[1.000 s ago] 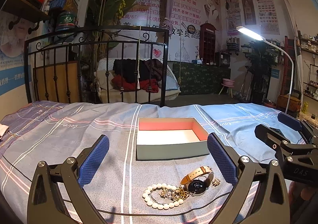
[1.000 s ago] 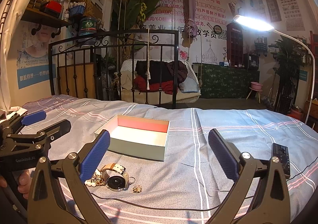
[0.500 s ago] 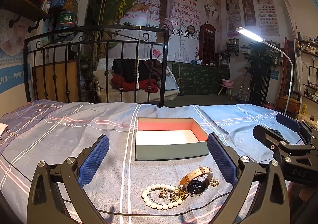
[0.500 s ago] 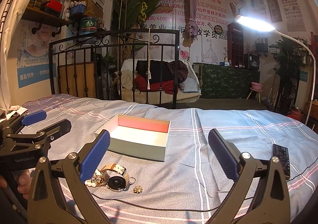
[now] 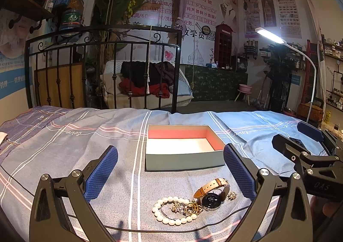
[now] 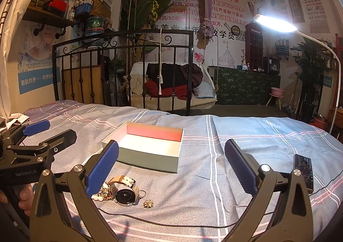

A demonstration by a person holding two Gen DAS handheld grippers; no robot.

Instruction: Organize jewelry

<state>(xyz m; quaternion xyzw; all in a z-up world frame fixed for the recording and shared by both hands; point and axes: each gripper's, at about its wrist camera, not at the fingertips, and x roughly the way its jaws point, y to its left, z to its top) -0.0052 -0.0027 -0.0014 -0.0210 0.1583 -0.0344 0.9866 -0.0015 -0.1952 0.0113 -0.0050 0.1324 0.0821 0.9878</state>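
Note:
An open grey box (image 5: 184,157) with a pink and white inside sits empty on the bedspread; it also shows in the right wrist view (image 6: 148,153). In front of it lies a jewelry pile: a pearl bracelet (image 5: 169,219), a gold chain piece (image 5: 193,207), a watch (image 5: 212,198) with a tan strap and a small gold brooch (image 5: 232,195). The watch (image 6: 125,194) and brooch (image 6: 148,203) show in the right wrist view too. My left gripper (image 5: 171,175) is open above the pile. My right gripper (image 6: 171,173) is open and empty, to the right of the pile.
A black phone (image 6: 304,172) lies on the bedspread at the right. A thin black cable (image 6: 171,223) runs across the bed near me. A black iron bed rail (image 5: 103,70) stands at the far edge. A lit floor lamp (image 6: 276,24) stands at the right.
Both grippers stay open. The view has shifted only slightly; the jewelry and box have not moved.

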